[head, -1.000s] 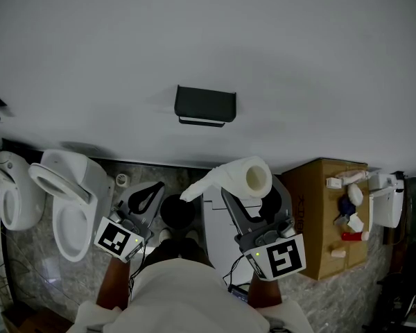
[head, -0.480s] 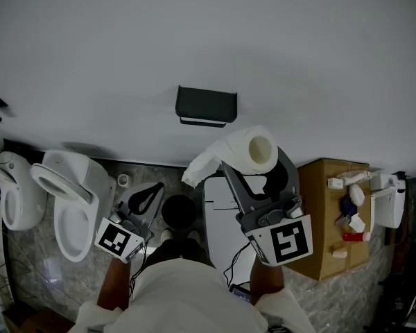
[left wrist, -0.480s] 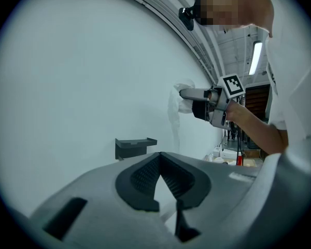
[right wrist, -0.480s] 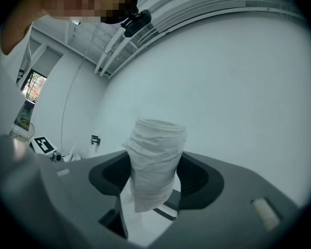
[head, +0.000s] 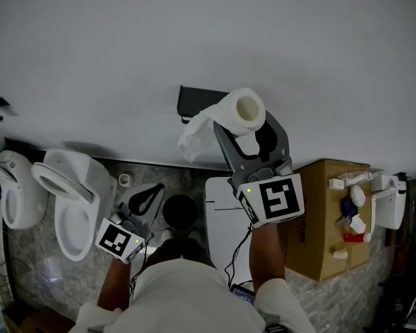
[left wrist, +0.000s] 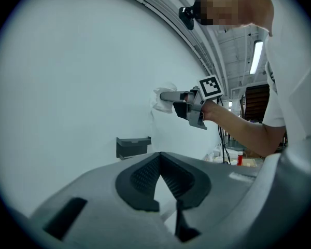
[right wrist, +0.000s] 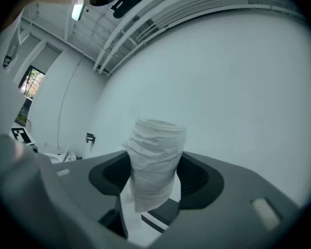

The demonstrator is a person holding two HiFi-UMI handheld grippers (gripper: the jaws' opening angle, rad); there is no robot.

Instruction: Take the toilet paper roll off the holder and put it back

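- The holder [head: 194, 101], a dark bracket on the white wall, shows only its left part in the head view; the toilet paper roll [head: 244, 108] and the right gripper [head: 244, 125] cover the rest
- In the left gripper view the holder shows whole, and the roll is off it, up and to its right
- Whether the roll touches the wall cannot be told from any view
- The right gripper has its jaws spread wide and pressed on the roll from both sides, with the core hole turned toward the head camera
- A crumpled loose tail [head: 194, 136] of paper hangs from the roll to the left
- In the right gripper view the roll stands upright between the pads and hides the gap behind it
- The left gripper [head: 147, 198] is low at the person's left side, its jaw tips together with nothing between them
- A cardboard box [head: 319, 214] stands on the floor at the right; on its top lie small white bottles, a red thing and a blue thing, too small to name
- A dark round bin [head: 179, 210] sits between the grippers, and its inside is too black to tell what it holds
- A white toilet [head: 69, 193] stands at the left with its bowl open
- A second white fixture [head: 7, 186] beside it is cut off by the picture's edge
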